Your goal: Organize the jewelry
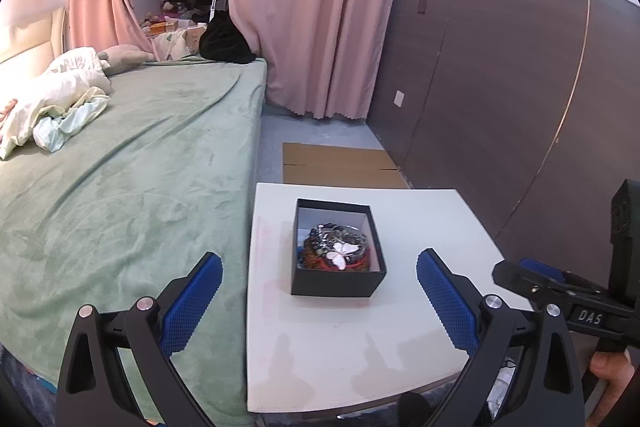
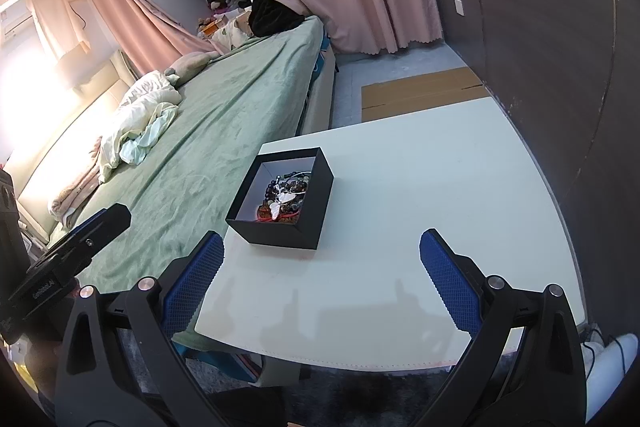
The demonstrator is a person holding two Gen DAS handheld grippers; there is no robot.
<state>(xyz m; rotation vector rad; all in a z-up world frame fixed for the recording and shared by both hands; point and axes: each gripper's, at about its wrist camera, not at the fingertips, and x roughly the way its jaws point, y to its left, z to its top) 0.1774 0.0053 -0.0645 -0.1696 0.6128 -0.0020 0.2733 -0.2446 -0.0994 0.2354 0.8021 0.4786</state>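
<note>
Left wrist view: the left gripper (image 1: 319, 275) hangs with its blue pads spread wide, holding nothing, above the near part of the white tabletop (image 1: 420, 327). A black box (image 1: 338, 281) stands there with a jumble of jewelry (image 1: 338, 247) inside (beads, a white butterfly piece). The right gripper (image 2: 322, 259) is likewise spread, empty, beside the green bed (image 2: 208, 155).

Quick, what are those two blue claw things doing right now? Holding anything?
Left gripper: open, holding nothing.
Right gripper: open, holding nothing.
</note>
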